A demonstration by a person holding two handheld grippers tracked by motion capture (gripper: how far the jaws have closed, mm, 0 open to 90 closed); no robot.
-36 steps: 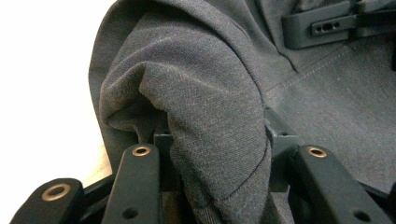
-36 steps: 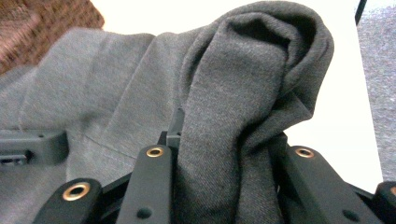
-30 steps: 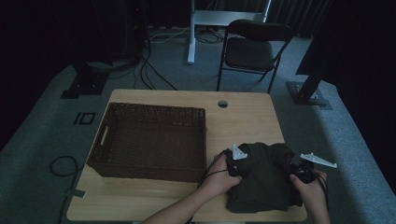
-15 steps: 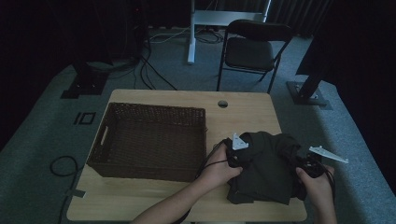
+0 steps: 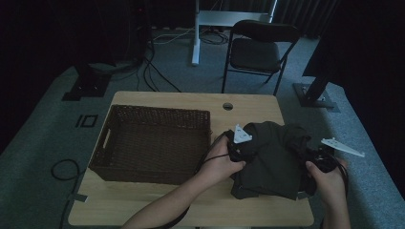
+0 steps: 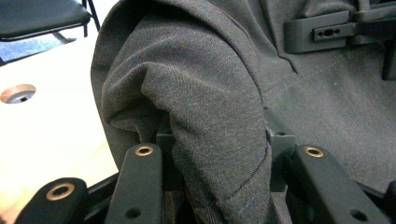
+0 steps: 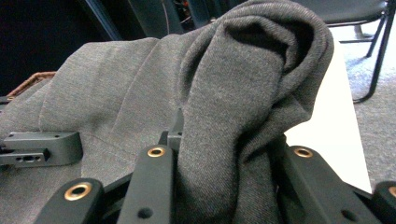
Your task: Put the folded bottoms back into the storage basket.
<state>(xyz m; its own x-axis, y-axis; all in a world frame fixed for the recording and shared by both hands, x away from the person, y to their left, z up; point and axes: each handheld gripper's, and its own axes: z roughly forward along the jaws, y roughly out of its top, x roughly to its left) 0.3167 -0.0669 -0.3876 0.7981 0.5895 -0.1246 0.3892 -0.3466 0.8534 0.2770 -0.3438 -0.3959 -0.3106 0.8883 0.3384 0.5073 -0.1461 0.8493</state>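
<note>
A dark grey garment [image 5: 274, 160] hangs bunched between both grippers over the right part of the wooden table [image 5: 143, 200]. My left gripper [image 5: 247, 151] is shut on the garment's left edge; in the left gripper view a thick fold of grey cloth [image 6: 210, 107] fills the left gripper [image 6: 219, 156] between its jaws. My right gripper [image 5: 309, 164] is shut on the garment's right edge, and a rolled fold of cloth [image 7: 243, 88] is clamped in the right gripper [image 7: 224, 154]. Each gripper view shows the other gripper's black jaw farther off, pressed into the fabric.
A dark brown wicker basket [image 5: 157, 110] stands on the left half of the table, close to my left hand. A round cable hole [image 5: 228, 106] sits near the far edge. Beyond the table stand a black folding chair [image 5: 255, 52] and stand bases on the grey carpet.
Both hands have risen together, and the garment has come up off the table with them. It now hangs more bunched between the grippers. The basket has not moved.
</note>
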